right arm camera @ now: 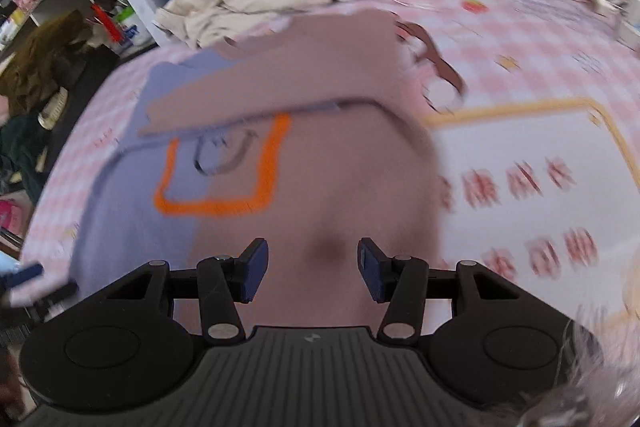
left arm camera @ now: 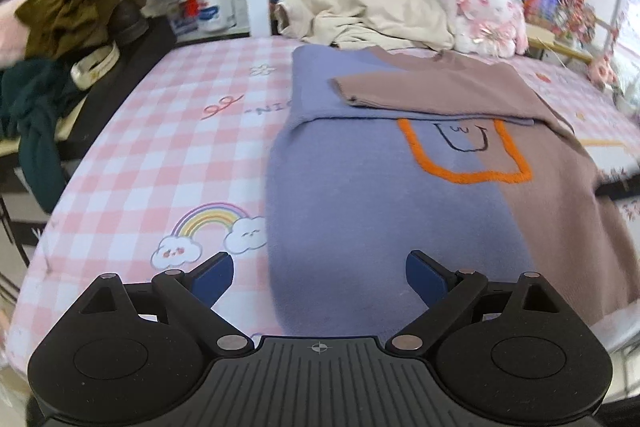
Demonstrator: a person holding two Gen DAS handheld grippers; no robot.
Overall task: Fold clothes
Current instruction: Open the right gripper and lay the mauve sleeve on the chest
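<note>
A two-tone sweater (left arm camera: 360, 195), lavender on the left and mauve on the right with an orange pocket outline (left arm camera: 466, 163), lies flat on the pink checked bed. Both sleeves are folded across its chest, the mauve sleeve (left arm camera: 432, 87) on top. My left gripper (left arm camera: 319, 277) is open and empty above the sweater's lower lavender hem. In the right wrist view the same sweater (right arm camera: 304, 187) is blurred; my right gripper (right arm camera: 313, 269) is open and empty above its lower mauve part. The left gripper's tip (right arm camera: 24, 275) shows at that view's left edge.
A crumpled cream garment (left arm camera: 372, 11) and a pink plush rabbit (left arm camera: 488, 15) lie at the bed's far side below bookshelves. A chair (left arm camera: 120, 67) piled with olive and dark green clothes (left arm camera: 72, 11) stands at the left. The pink checked sheet (left arm camera: 168, 155) spreads left of the sweater.
</note>
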